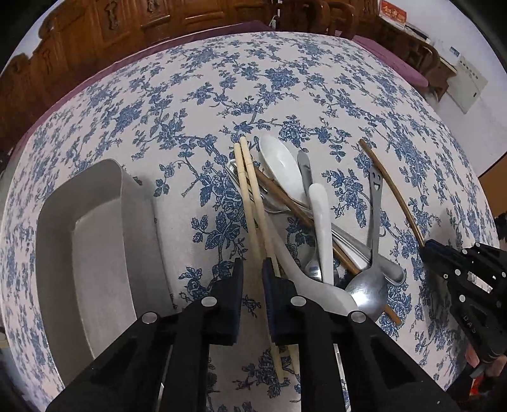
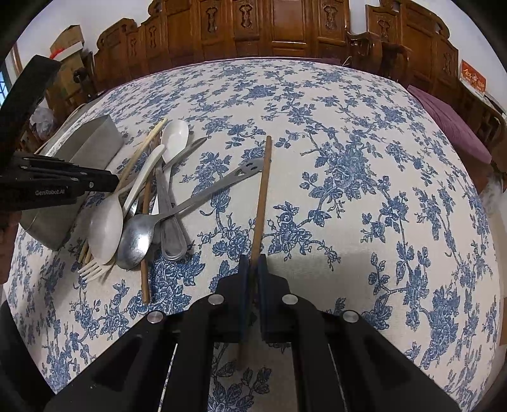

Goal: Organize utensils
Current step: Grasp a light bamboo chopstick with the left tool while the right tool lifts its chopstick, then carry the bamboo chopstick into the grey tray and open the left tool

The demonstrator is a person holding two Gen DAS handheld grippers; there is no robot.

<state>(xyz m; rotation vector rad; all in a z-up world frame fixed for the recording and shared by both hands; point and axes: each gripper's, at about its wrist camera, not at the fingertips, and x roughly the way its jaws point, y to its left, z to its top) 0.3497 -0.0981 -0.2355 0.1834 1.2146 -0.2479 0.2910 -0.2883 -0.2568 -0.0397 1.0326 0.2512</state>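
Note:
My left gripper (image 1: 253, 263) points down at the near end of the utensil pile, its jaws only a narrow gap apart with tablecloth showing between them. Two pale chopsticks (image 1: 250, 196) run under its right fingertip, and whether the pads press on them is hidden. The pile holds a white ceramic spoon (image 1: 282, 168), a smiley-handled metal spoon (image 1: 375, 190) and a brown chopstick (image 1: 285, 199). My right gripper (image 2: 253, 263) is shut on another brown chopstick (image 2: 261, 196), whose far end rests on the cloth. In the right wrist view the left gripper (image 2: 115, 183) reaches over the pile.
A grey metal tray (image 1: 139, 222) sits left of the pile, with nothing showing in it; it is also in the right wrist view as the tray (image 2: 95, 139). The blue-flowered tablecloth (image 2: 348, 158) stretches far and right. Carved wooden chairs (image 2: 285, 28) line the far edge.

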